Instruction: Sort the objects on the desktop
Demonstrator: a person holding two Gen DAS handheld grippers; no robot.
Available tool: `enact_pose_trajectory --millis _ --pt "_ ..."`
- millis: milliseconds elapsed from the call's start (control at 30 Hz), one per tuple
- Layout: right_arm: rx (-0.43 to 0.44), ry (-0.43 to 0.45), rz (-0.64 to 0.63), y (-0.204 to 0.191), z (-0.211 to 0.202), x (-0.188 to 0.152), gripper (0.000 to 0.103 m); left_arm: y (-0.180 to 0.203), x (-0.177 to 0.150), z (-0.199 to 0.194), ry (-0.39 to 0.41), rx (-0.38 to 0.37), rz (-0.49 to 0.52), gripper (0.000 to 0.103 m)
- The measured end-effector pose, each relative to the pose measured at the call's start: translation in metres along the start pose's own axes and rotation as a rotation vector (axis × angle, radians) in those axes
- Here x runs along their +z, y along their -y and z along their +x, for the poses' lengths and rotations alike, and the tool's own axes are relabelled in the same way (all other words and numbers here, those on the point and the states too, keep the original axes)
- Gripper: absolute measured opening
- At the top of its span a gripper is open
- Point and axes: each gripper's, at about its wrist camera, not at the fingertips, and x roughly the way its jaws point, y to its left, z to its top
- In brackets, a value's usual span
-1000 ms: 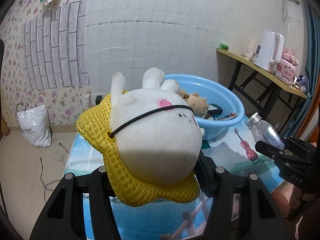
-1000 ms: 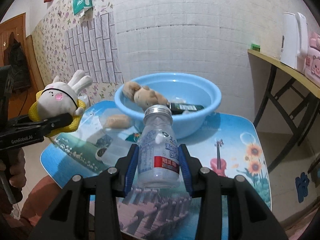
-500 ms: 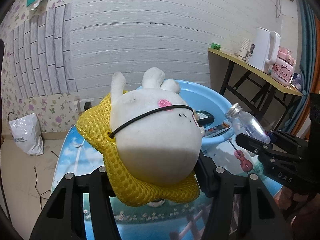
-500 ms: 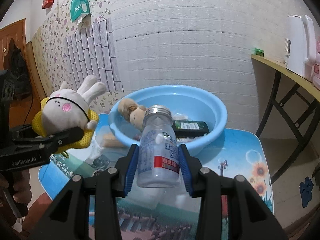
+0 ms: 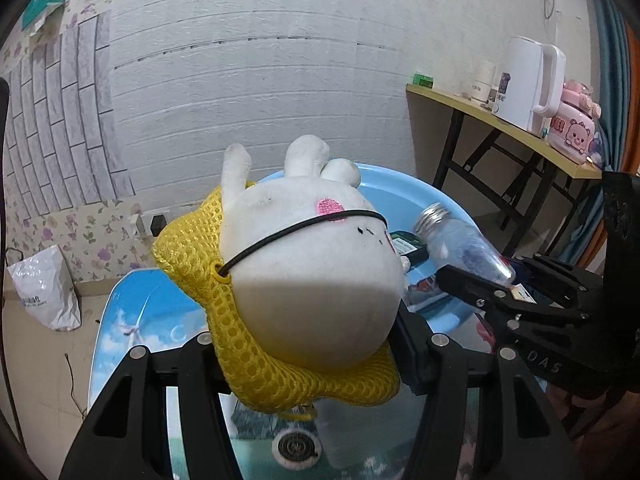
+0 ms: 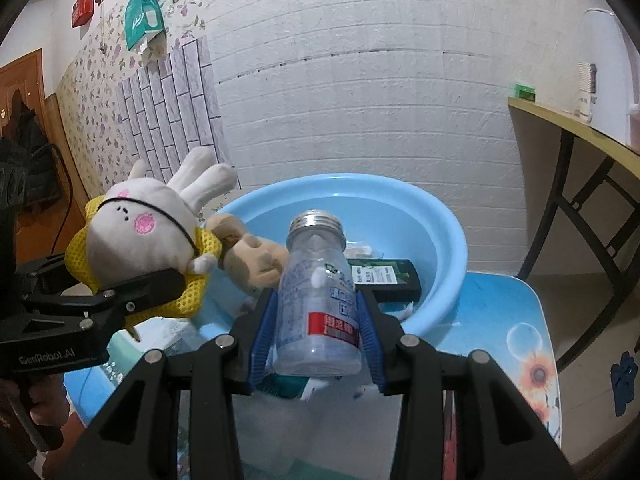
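— What did each claw have?

— My left gripper (image 5: 304,344) was clenched on the white plush rabbit in yellow mesh (image 5: 308,276), my right gripper (image 6: 316,340) on the clear plastic bottle (image 6: 318,296), both above the round blue plastic basin's (image 6: 448,224) near rim.

White kettle (image 5: 524,84), pink bear case (image 5: 570,132) on side shelf (image 5: 472,106) far right ahead; white bag (image 5: 44,288) on floor left.

Ahead of the left gripper, the plush rabbit (image 5: 308,268) hides most of the blue basin (image 5: 404,184); the brown toy (image 6: 256,256) lies partly behind the clear bottle (image 6: 320,300).
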Motion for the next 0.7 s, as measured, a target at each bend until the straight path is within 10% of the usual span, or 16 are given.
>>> enact_pose_trajectory --millis 367,700 --pt "-0.019 -0.004 -0.002 0.015 0.028 0.008 0.04 0.008 0.023 0.043 -0.004 -0.005 0.069 0.061" --pt "-0.058 0.0 0.015 0.025 0.034 0.012 0.045 -0.001 0.038 0.071 0.008 0.065 0.061 0.1"
